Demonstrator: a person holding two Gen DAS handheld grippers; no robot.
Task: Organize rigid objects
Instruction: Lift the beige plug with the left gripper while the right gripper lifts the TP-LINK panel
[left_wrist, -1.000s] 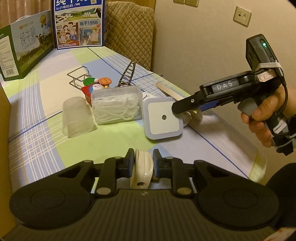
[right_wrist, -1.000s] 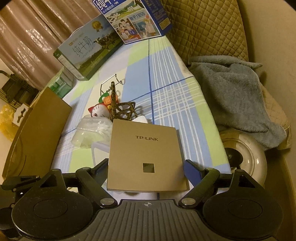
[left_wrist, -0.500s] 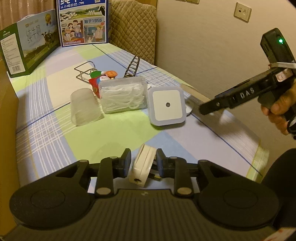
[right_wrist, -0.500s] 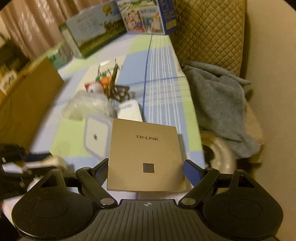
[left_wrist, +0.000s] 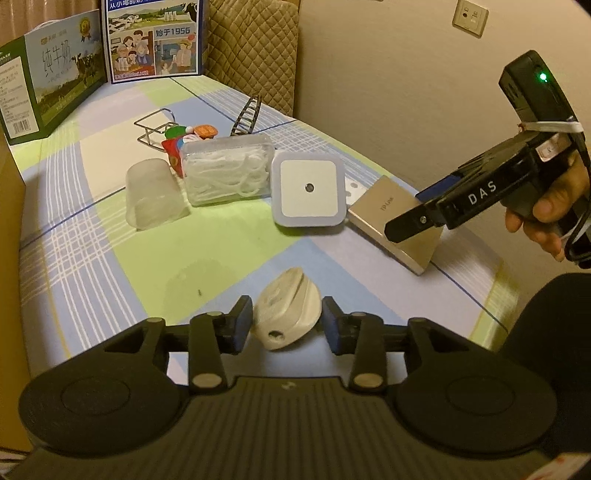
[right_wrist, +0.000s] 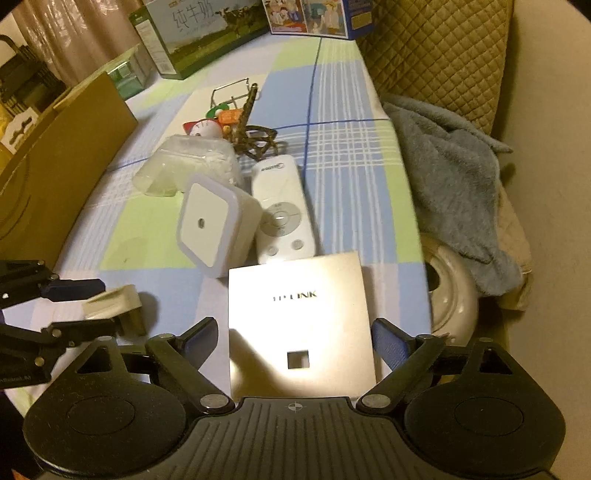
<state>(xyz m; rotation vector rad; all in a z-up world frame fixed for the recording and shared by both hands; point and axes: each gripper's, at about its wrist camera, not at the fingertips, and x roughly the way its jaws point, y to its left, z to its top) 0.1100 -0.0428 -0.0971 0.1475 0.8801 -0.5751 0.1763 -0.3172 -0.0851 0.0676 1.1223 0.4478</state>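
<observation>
Left tool (left_wrist: 287, 325) astride white plug (left_wrist: 286, 314)

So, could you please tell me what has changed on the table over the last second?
The left gripper has just been opening and has let go of the small white plug adapter, which now lies tilted on the checked tablecloth between the pads. The right gripper has just been opening too, setting the gold TP-LINK panel down beside the square white night light. The remaining objects stayed put.
</observation>
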